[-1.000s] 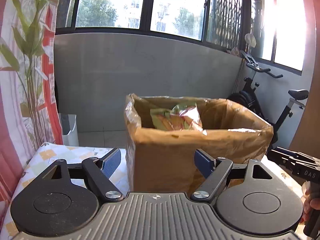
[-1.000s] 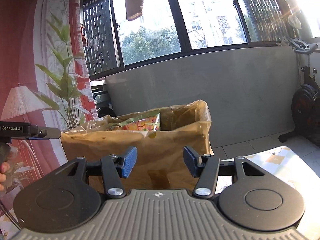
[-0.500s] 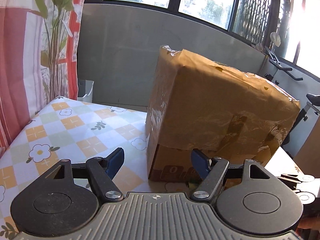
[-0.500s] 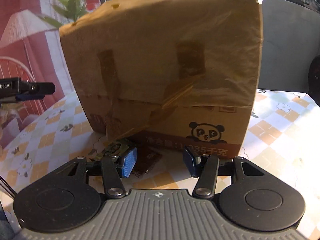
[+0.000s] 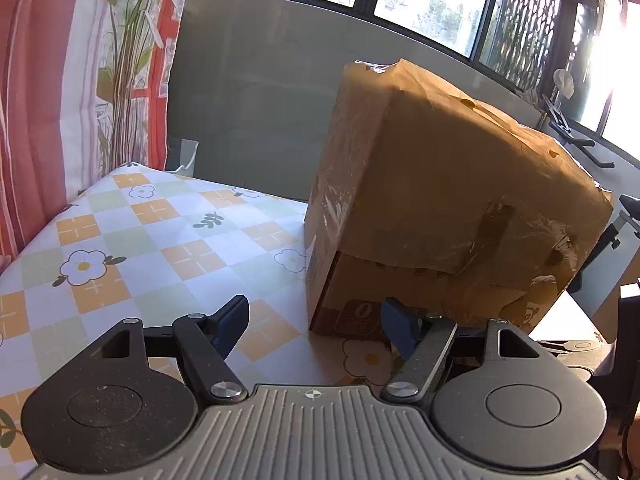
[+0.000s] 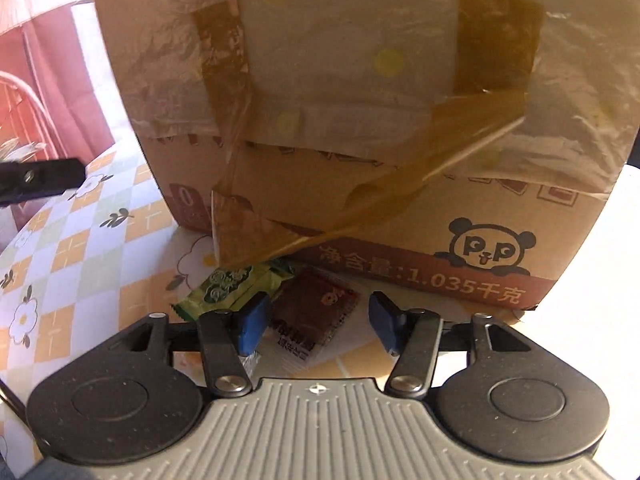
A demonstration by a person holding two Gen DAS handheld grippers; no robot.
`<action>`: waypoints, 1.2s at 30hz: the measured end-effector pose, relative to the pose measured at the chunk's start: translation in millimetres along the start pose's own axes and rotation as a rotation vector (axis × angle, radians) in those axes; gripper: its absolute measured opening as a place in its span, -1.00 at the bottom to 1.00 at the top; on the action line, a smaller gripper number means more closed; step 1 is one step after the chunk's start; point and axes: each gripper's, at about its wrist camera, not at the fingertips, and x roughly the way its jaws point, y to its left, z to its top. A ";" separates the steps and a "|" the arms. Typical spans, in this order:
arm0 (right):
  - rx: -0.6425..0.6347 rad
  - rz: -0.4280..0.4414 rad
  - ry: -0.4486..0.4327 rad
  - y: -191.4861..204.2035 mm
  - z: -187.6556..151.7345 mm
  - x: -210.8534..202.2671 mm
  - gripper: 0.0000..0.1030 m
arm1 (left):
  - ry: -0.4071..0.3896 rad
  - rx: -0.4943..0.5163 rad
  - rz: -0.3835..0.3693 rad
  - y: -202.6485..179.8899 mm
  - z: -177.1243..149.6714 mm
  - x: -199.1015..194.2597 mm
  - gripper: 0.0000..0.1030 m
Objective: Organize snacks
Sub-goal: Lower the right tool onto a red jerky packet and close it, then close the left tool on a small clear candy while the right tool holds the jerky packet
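A taped brown cardboard box with a panda print stands on the checked flower tablecloth; it fills the right wrist view. A green snack packet and a dark brown snack packet lie on the table at the foot of the box. My right gripper is open, low over the table, with the brown packet between its fingers and the green one by its left finger. My left gripper is open and empty, close to the box's near left corner.
A red patterned curtain with a plant hangs to the left. A grey wall and windows lie behind the table. An exercise bike stands at the far right. The left gripper's body shows at the left edge of the right wrist view.
Both grippers have dropped from above the box's rim down to table level and moved closer to the box. The snack packets have come into the right wrist view. Both stayed open.
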 end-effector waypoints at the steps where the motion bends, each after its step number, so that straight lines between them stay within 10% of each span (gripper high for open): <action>1: 0.002 -0.009 0.010 2.0 0.4 3.6 0.20 | 0.001 -0.008 0.006 2.2 -0.5 -0.3 0.47; 10: -0.063 -0.043 0.000 15.4 -0.9 17.8 0.30 | 0.016 -0.035 0.019 4.6 -6.0 -2.1 0.46; 16: -0.095 0.009 -0.016 1.8 -14.2 1.4 -0.07 | 0.094 -0.033 -0.016 -6.2 -23.7 7.2 0.37; 36: 0.002 0.089 -0.120 -44.4 -61.8 -41.4 -0.13 | 0.302 0.182 -0.279 -67.3 -52.8 41.6 -0.02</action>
